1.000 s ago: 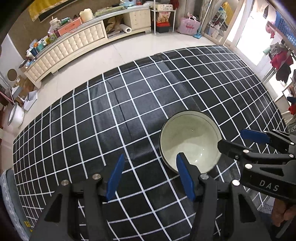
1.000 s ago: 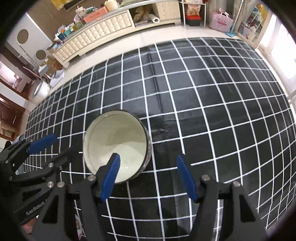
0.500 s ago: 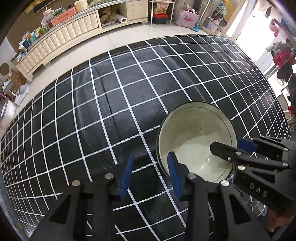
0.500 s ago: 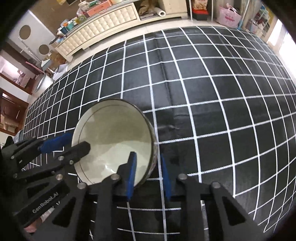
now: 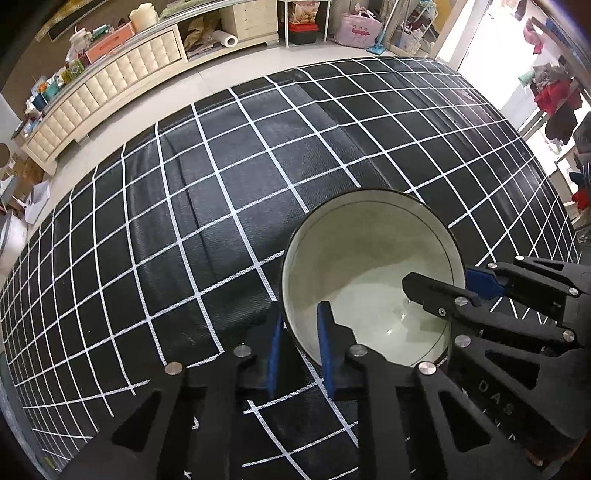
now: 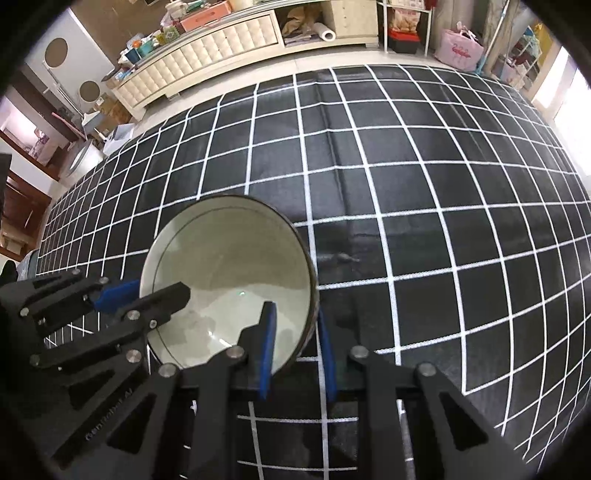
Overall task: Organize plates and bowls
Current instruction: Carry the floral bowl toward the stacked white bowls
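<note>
Round pale-green ceramic bowl with a dark outer rim [image 5: 369,273] sits upright on the table under a black cloth with a white grid [image 5: 207,206], low and right of centre in the left wrist view. Left gripper [image 5: 301,347] straddles the bowl wall at about 7 o'clock on the rim: one blue pad inside, one outside. Its fingers have just been closing and are now narrow, seemingly pinching the wall. Right gripper [image 6: 295,347] takes the opposite side, about 5 o'clock on the rim in its own view, one pad inside and one out; its fingers have just closed to a narrow pinch. Judgement: two opposed rim grips share the weight and keep the bowl level for a lift; the wall looks smooth, so a slip is possible if either hand pulls ahead. Both grippers point steeply down. Cloth around the bowl [image 6: 229,273] carries nothing else in view; a fold ridge runs toward 12 o'clock. Beyond the table edge, a cream tufted cabinet [image 5: 110,85] with clutter on top and a pink bag [image 5: 360,24], well apart. No plates visible.
</note>
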The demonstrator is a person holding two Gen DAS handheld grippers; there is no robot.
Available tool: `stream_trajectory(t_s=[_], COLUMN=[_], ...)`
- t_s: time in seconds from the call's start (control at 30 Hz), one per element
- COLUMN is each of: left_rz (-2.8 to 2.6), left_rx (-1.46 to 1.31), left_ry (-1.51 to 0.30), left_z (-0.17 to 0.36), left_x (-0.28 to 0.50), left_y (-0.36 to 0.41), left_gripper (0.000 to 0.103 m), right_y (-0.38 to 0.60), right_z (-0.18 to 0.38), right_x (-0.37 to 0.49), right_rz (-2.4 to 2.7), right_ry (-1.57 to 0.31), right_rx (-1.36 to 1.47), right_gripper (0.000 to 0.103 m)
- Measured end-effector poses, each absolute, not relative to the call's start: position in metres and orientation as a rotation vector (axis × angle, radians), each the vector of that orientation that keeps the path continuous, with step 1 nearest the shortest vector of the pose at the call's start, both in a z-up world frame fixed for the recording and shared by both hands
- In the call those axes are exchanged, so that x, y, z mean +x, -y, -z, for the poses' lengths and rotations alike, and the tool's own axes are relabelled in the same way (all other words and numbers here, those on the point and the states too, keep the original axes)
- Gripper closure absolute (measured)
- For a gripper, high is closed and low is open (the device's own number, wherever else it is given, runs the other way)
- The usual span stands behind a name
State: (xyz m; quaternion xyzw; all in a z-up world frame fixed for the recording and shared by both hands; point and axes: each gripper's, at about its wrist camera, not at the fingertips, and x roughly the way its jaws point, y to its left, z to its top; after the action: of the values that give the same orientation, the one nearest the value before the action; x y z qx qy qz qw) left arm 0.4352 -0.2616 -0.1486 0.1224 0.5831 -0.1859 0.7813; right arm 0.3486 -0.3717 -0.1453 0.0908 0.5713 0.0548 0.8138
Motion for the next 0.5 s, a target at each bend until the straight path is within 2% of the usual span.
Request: stream_trajectory(t_s=[0.13,0.5], left_rz=[0.397,0.396], left_rx=[0.254,0.270], left_ry=[-1.267,-1.207], left_z=[0.145,0.104], left_x=[0.432,0.389], left_y=[0.259,0.240], left_gripper=[0.090,0.094], right_y=[0.374,0.361], right_z=[0.143,0.108], right_x=[0.343,0.310], right_rz=[-0.117,-0.124], right_ry=[-1.227,-1.200], right_rx=[0.235,0.275], right_gripper=[0.084,0.084])
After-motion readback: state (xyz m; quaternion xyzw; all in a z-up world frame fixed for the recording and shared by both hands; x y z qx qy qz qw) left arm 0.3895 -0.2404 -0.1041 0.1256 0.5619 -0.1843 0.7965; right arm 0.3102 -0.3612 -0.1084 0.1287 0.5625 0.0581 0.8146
